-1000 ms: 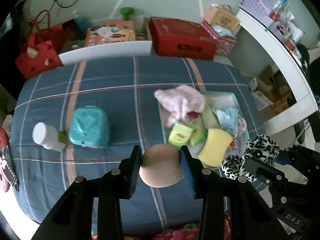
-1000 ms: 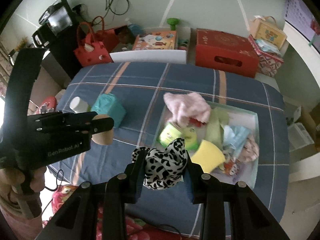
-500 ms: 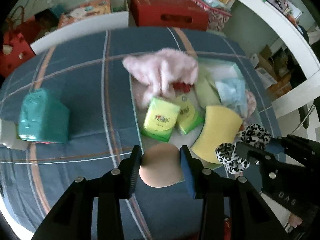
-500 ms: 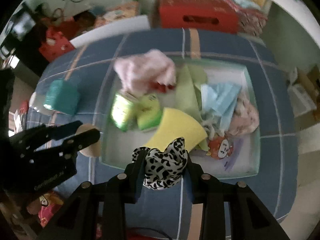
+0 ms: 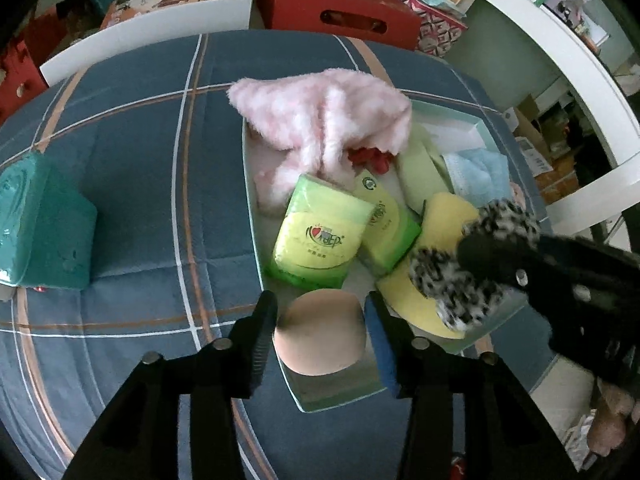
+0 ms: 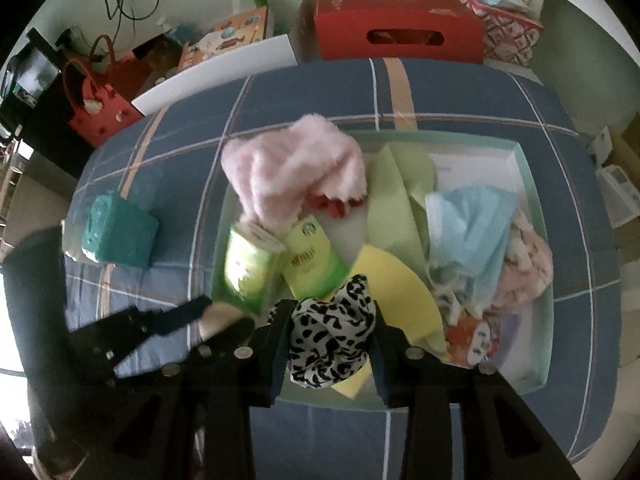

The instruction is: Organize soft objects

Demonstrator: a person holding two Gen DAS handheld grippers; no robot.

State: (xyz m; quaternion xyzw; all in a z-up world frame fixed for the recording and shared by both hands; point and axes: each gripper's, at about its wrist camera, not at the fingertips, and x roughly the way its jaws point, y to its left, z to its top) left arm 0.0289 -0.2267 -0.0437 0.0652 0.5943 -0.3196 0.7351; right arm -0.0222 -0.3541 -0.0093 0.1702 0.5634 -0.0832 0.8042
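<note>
A teal-rimmed white tray lies on the blue plaid bed. It holds a pink fluffy cloth, green tissue packs, a yellow sponge and pale blue and green cloths. My left gripper is low over the tray's near corner. Its jaws are opening, and a round beige sponge sits between them with slim gaps at the pads. My right gripper hangs over the tray's front edge with its jaws starting to open. A leopard-print scrunchie still fills the space between its pads.
A teal tissue box stands on the bed left of the tray. Behind the bed are a red carton, a white board and a red handbag. A white desk edge runs along the right.
Both grippers came down and forward from above the bed to the tray. The left jaws have widened around the beige sponge. The scrunchie has stayed between the right pads.
</note>
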